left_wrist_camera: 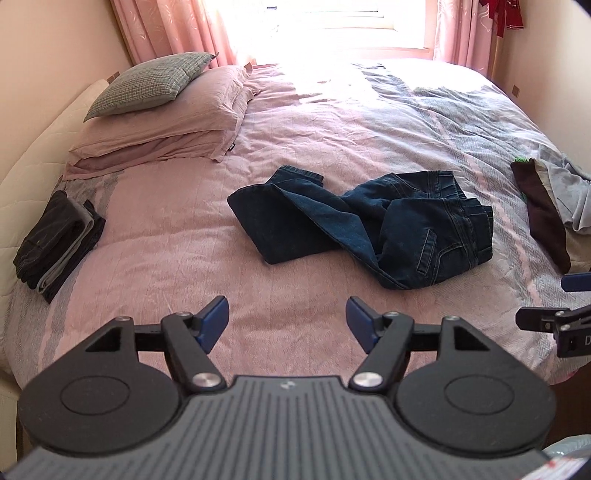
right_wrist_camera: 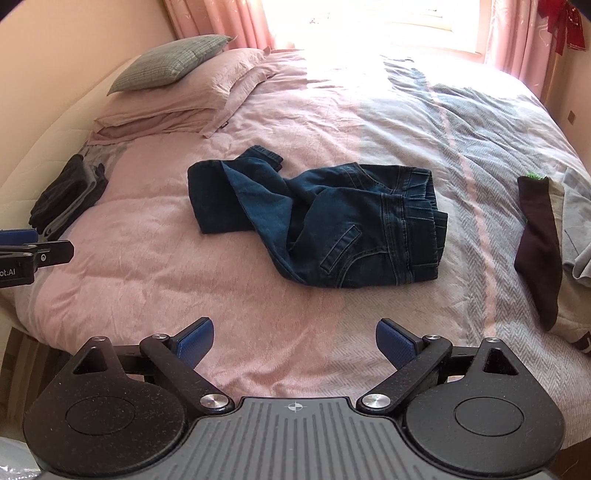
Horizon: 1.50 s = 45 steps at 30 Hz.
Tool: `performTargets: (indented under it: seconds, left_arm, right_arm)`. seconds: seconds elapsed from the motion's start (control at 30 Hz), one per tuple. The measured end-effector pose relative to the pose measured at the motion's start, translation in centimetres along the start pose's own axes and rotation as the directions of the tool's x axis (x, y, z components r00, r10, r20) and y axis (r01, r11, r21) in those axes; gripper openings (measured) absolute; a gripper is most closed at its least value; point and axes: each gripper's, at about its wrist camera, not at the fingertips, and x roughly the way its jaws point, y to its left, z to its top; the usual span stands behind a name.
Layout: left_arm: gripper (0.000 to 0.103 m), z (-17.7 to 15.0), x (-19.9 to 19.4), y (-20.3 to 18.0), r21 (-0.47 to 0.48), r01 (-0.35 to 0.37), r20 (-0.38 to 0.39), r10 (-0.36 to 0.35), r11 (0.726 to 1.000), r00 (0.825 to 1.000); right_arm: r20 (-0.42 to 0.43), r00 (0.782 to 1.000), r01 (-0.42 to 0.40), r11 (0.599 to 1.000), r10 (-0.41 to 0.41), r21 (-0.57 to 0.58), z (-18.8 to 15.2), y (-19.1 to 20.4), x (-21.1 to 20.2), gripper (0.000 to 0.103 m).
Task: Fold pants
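Note:
Dark blue jeans [left_wrist_camera: 373, 218] [right_wrist_camera: 321, 221] lie crumpled in the middle of the pink bedspread [left_wrist_camera: 166, 229] [right_wrist_camera: 147, 258], waistband to the right, legs bunched to the left. My left gripper [left_wrist_camera: 287, 325] hovers open over the near edge of the bed, short of the jeans, with nothing between its blue pads. My right gripper [right_wrist_camera: 294, 341] is open too, likewise near the front edge and clear of the jeans. Each gripper shows at the side of the other's view: the right gripper [left_wrist_camera: 569, 295] and the left gripper [right_wrist_camera: 26, 243].
A stack of folded dark clothes [left_wrist_camera: 59, 240] [right_wrist_camera: 68, 195] lies at the left edge of the bed. Unfolded brown and grey garments [left_wrist_camera: 550, 218] [right_wrist_camera: 546, 243] lie at the right. Pillows [left_wrist_camera: 159, 110] [right_wrist_camera: 177, 85] sit at the far left, pink curtains [left_wrist_camera: 177, 29] behind.

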Motion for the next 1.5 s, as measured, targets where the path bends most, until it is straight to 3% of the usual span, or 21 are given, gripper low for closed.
performTargets:
  seconds: [0.33, 0.57, 0.9, 1.1, 1.33, 1.5]
  left_arm:
    - [0.069, 0.3, 1.0, -0.2, -0.021, -0.037, -0.009, 0.036, 0.999, 0.999]
    - [0.071, 1.5, 3.8, 3.7, -0.05, -0.072, -0.031, 0.07, 0.996, 0.997]
    - [0.071, 5.7, 9.0, 9.7, 0.026, -0.014, -0.025, 0.014, 1.0, 1.0]
    - [0.071, 7.7, 12.7, 14.2, 0.06, 0.04, -0.029, -0.039, 0.997, 0.999]
    - [0.071, 8.5, 18.9, 20.2, 0.039, 0.019, -0.061, -0.017, 0.999, 0.998]
    - [0.071, 8.4, 22.6, 22.9, -0.013, 0.016, -0.081, -0.017, 1.0, 0.997]
  right_arm:
    - [0.024, 1.0, 0.003, 0.999, -0.004, 0.039, 1.2, -2.5, 0.5, 0.092]
    - [0.054, 0.998, 0.0, 0.989, -0.008, 0.147, 3.0, -4.1, 1.9, 0.092]
    - [0.063, 0.993, 0.08, 0.952, -0.103, 0.295, 4.8, -2.2, 4.8, 0.092]
    - [0.094, 0.987, 0.059, 0.846, -0.127, 0.53, 3.3, -4.4, 6.7, 0.092]
    - [0.224, 0.958, -0.067, 0.621, -0.178, 0.781, -1.9, -9.3, 8.9, 0.081]
    - [0.303, 0.931, -0.179, 0.471, -0.203, 0.864, -5.5, -13.2, 12.3, 0.075]
